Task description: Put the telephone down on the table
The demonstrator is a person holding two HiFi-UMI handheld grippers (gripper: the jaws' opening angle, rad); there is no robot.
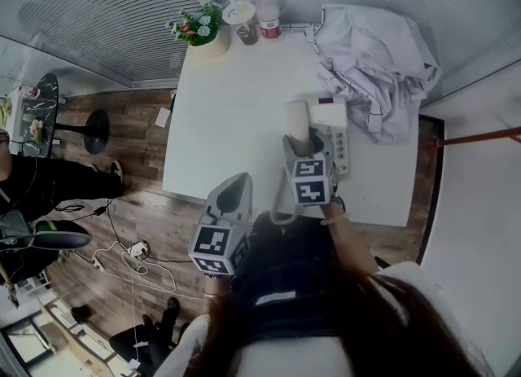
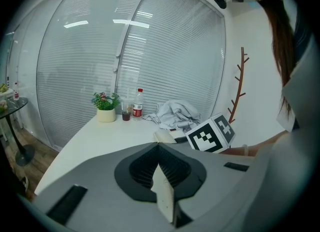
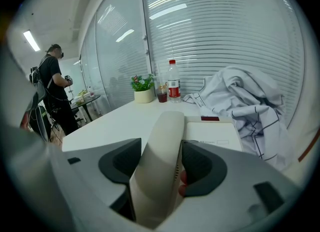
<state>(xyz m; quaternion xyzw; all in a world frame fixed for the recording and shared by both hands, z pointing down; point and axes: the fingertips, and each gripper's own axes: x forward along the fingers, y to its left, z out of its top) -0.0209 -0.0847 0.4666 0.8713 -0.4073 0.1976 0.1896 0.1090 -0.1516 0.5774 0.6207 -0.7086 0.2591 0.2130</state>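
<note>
Wearer's hair point(image 1: 407, 326) and dark top point(image 1: 285, 286) fill the btm of the head view; both grippers reach fwd from there.

R side: right gripper point(image 1: 303, 144) is over the near R part of the worktop point(image 1: 236, 115), pointing down at a slant. Its jaws are clamped on the handset point(image 1: 297, 119), w/ a pad against each flank per the right gripper view. Handset is pale, runs lengthwise along the jaws, and its far end sticks out past the tips. Telephone base point(image 1: 335, 127) lies flat on the worktop, just beyond and to the R of the handset. Whether the handset touches the base: cannot tell.

L side: left gripper point(image 1: 237, 186) is at the worktop's near edge, apart from the telephone. Jaws are closed together; the dark pads meet along one seam in the left gripper view. Right gripper's marker cube shows just beyond them.

Far end of worktop: potted plant point(image 1: 199, 29) at the L corner, then cup point(image 1: 242, 24) w/ dark drink, then bottle point(image 1: 267, 13) w/ red cap and red label, all close in a row. White garment point(image 1: 374, 66) w/ thin dark lines is heaped at the far R corner, its edge just beside the base.

Surroundings: slatted blinds point(image 1: 106, 17) behind glass, wood floor point(image 1: 138, 196) at L, round glass side table point(image 1: 37, 107) on it. Second person point(image 3: 52, 93) in dark clothes stands near that table.
</note>
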